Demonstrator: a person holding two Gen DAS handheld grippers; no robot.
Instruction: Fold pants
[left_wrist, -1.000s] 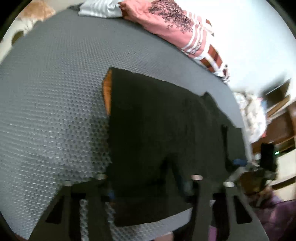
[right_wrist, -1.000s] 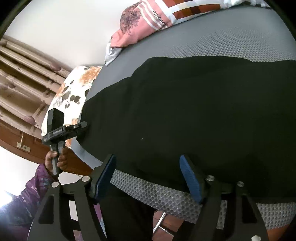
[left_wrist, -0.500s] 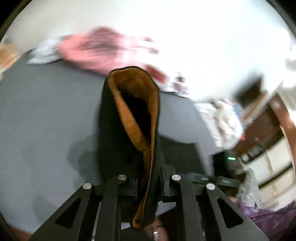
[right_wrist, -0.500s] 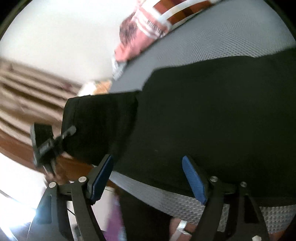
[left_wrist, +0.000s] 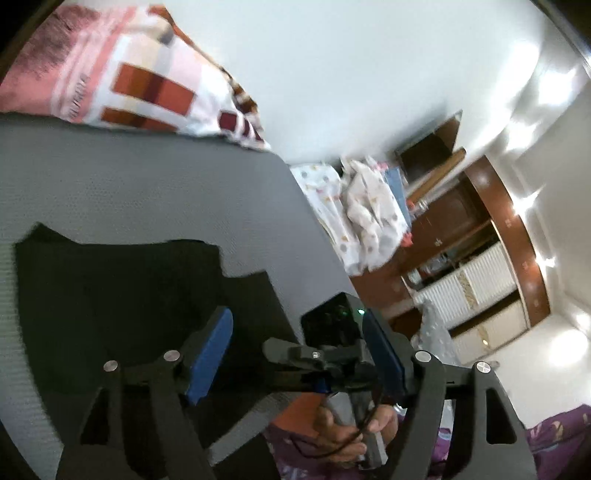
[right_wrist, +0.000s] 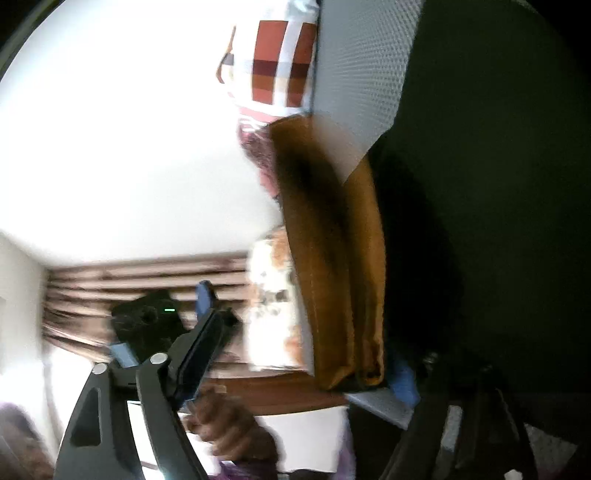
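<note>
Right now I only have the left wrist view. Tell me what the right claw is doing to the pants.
Observer: The right claw is open, its fingers wide apart.
Operator: Report what part of the pants faces it.
Observer: An edge turned to show an orange lining, which your view does not show.
Operator: Say where that edge ends.
Observer: It runs down to the claw's right pad. The left finger stands clear of it. The view is blurred, so I cannot tell whether the edge touches the pad.
</note>
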